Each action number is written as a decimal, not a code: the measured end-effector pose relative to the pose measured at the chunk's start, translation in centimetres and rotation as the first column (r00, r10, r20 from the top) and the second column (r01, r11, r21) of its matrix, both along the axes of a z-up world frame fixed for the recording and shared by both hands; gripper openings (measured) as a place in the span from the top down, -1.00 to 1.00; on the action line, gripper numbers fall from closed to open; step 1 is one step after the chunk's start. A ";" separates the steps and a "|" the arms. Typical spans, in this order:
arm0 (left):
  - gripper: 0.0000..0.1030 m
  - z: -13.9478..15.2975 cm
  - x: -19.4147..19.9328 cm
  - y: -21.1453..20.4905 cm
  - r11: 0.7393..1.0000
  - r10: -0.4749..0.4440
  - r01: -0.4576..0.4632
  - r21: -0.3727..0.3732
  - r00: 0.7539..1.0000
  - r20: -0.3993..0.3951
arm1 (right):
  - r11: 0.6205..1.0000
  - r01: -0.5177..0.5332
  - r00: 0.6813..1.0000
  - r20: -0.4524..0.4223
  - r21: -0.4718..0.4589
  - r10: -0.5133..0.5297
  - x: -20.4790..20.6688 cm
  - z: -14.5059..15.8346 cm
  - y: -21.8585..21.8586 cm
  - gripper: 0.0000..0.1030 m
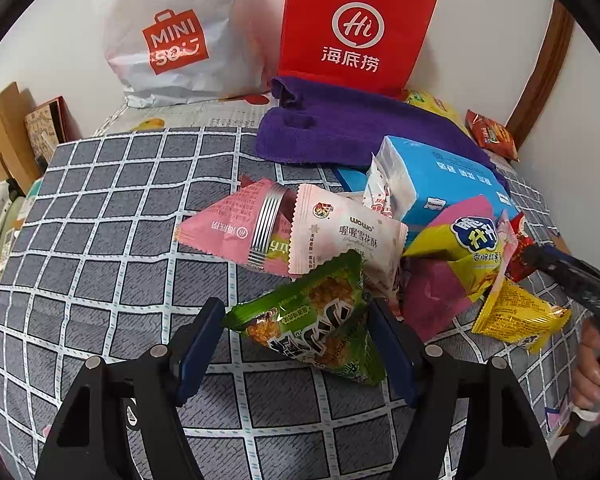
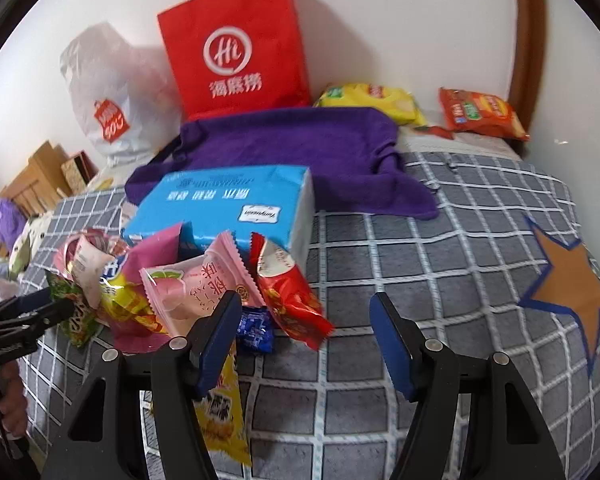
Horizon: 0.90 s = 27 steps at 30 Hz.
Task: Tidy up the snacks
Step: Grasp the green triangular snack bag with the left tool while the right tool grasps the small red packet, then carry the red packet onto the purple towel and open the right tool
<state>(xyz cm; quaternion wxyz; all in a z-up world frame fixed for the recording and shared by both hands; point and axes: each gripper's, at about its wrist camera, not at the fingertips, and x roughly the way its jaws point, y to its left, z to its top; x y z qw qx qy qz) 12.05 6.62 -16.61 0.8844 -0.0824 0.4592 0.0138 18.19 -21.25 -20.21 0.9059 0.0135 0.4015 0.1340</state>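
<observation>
Snacks [image 1: 340,240] heap on grid-patterned bedding [image 1: 100,240] by a white wall [image 2: 400,20]; left gripper [image 1: 300,344] clasps green packet [image 1: 320,312], right gripper [image 2: 304,332] gapes empty.

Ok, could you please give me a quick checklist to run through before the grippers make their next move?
1. Green packet between the left gripper fingers: ok.
2. Pads pressing it firmly: cannot tell.
3. Right gripper centred on a snack: not ok; the red packet lies off-centre, toward its left finger, and the jaws are open.
4. Red paper bag standing upright: ok.
5. Bag's mouth open: cannot tell; its inside is not visible.
6. Grippers apart from each other: ok.
</observation>
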 end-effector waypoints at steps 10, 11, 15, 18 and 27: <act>-0.16 0.1 -0.5 0.8 0.999 0.009 -0.009 -0.032 1.000 -0.006 | 0.999 -0.040 0.999 -0.027 0.005 0.040 0.6 -1.7 0.6 0.49; -0.16 0.2 -0.7 0.8 0.999 0.010 -0.010 -0.034 1.000 -0.003 | 0.999 -0.034 0.999 -0.020 0.001 0.034 0.2 -1.6 0.3 0.51; -0.16 0.9 -1.3 1.1 0.999 0.015 -0.014 -0.044 1.000 0.015 | 1.000 0.007 1.000 -0.019 0.016 -0.007 -1.1 -1.1 -1.1 0.56; -0.16 1.4 -1.8 1.4 0.998 0.018 -0.017 -0.055 1.000 0.023 | 0.999 0.049 0.998 -0.041 0.023 -0.048 -1.9 -1.0 -2.5 0.58; -0.16 4.3 -3.6 1.4 0.998 -0.015 0.020 -0.060 0.997 0.078 | 0.990 0.140 0.990 0.003 0.024 -0.140 -5.6 0.9 -4.9 0.59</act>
